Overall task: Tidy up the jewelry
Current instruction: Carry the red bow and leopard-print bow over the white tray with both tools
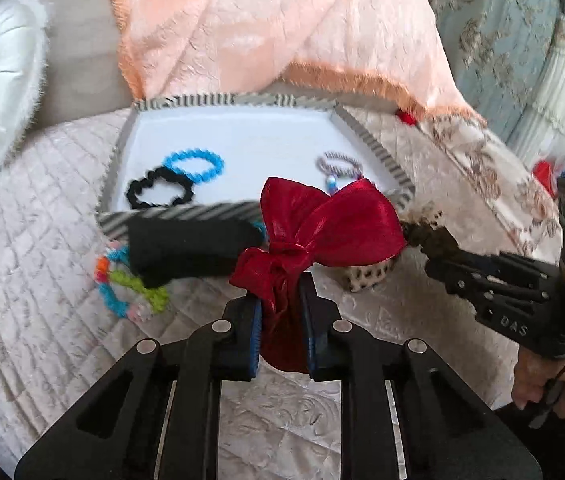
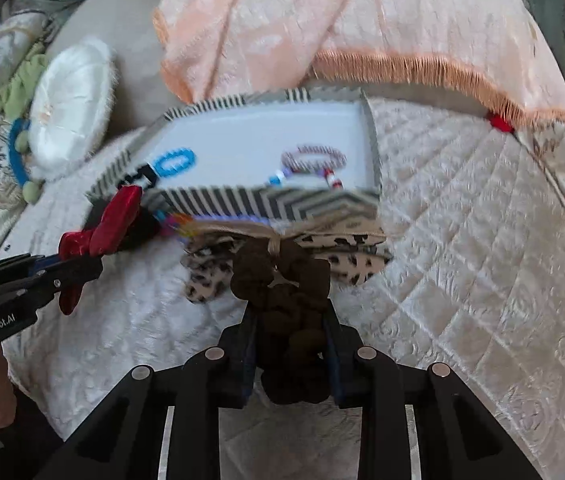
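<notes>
Fingers on my left gripper (image 1: 280,312) are squeezed in tight on the tail of a red satin bow (image 1: 322,224), so the knot and loops fan out above the tips, and on the other side my right gripper (image 2: 288,340) has its fingers pressed onto a dark brown scrunchie (image 2: 282,280) that's bunched up between the pads. Both pieces are hanging just short of the front wall of the striped tray (image 1: 186,216), which I figure is the drop-off spot, since it already has a blue hair tie (image 1: 196,166), a black hair tie (image 1: 158,192) and a beaded bracelet (image 2: 314,158) lying apart on its white floor. Holding each item by one end makes sense to me, the loose part can flop into the tray once I let go. Still outside the tray on the quilted bed cover (image 2: 462,240): a leopard print bow (image 2: 218,272) right under the scrunchie, a black fabric piece (image 1: 190,248), and a rainbow bracelet (image 1: 122,284) up against the tray's near wall. A peach blanket (image 1: 282,20) is heaped behind the tray and a white round cushion (image 2: 70,108) sits off to the left. Bit of motion blur, so fine detail on the bracelet is iffy.
</notes>
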